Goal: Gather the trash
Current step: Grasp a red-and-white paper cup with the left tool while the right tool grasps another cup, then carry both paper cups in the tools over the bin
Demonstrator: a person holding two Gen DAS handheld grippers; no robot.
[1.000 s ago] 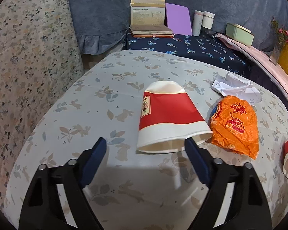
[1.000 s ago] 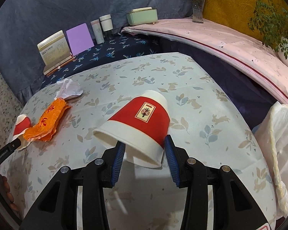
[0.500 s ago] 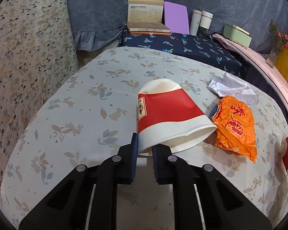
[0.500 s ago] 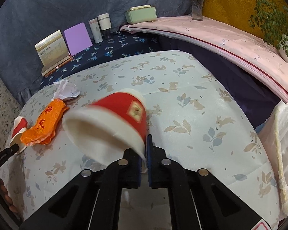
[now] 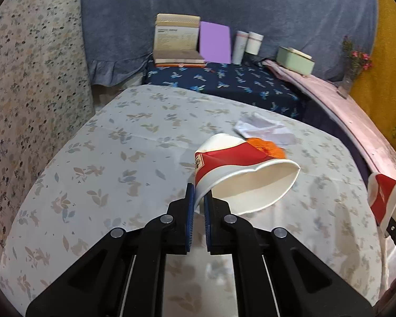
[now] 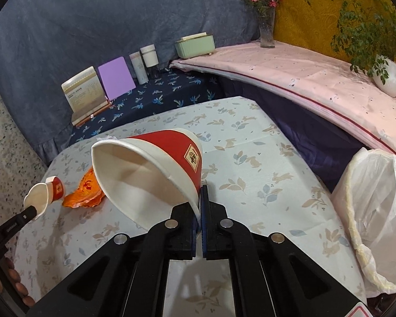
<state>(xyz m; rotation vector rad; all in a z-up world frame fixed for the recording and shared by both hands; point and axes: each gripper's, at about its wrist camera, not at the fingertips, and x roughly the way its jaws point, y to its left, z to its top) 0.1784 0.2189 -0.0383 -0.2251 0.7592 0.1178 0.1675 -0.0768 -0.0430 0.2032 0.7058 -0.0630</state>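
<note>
While both cups hang above the leaf-print cloth, each is pinched by its rim alone:
Left hand-held gripper (image 5: 198, 206): closed down to a thin slit on the rim wall of a red-and-white paper cup (image 5: 240, 174); cup tilted, mouth facing right and toward the camera, clear of the worktop (image 5: 92, 163).
Right hand-held gripper (image 6: 199, 206): closed almost flat on the rim of a second paper cup (image 6: 150, 169); mouth turned left, base pointing away.
Ahead of left hand-held gripper: orange wrapper (image 5: 269, 148) partly hidden behind the cup; crumpled white paper (image 5: 261, 129) just beyond it.
Left of right hand-held gripper: the same wrapper lying flat, near the worktop's left edge.
Right of right hand-held gripper: white bag-lined bin (image 6: 377, 211) just past the worktop's right edge, mouth open.
Open room: bare cloth between the right hand-held gripper and that edge; bare cloth left of the left hand-held gripper.
Far edge: dark blue patterned surface (image 6: 171, 92) beyond it.
</note>
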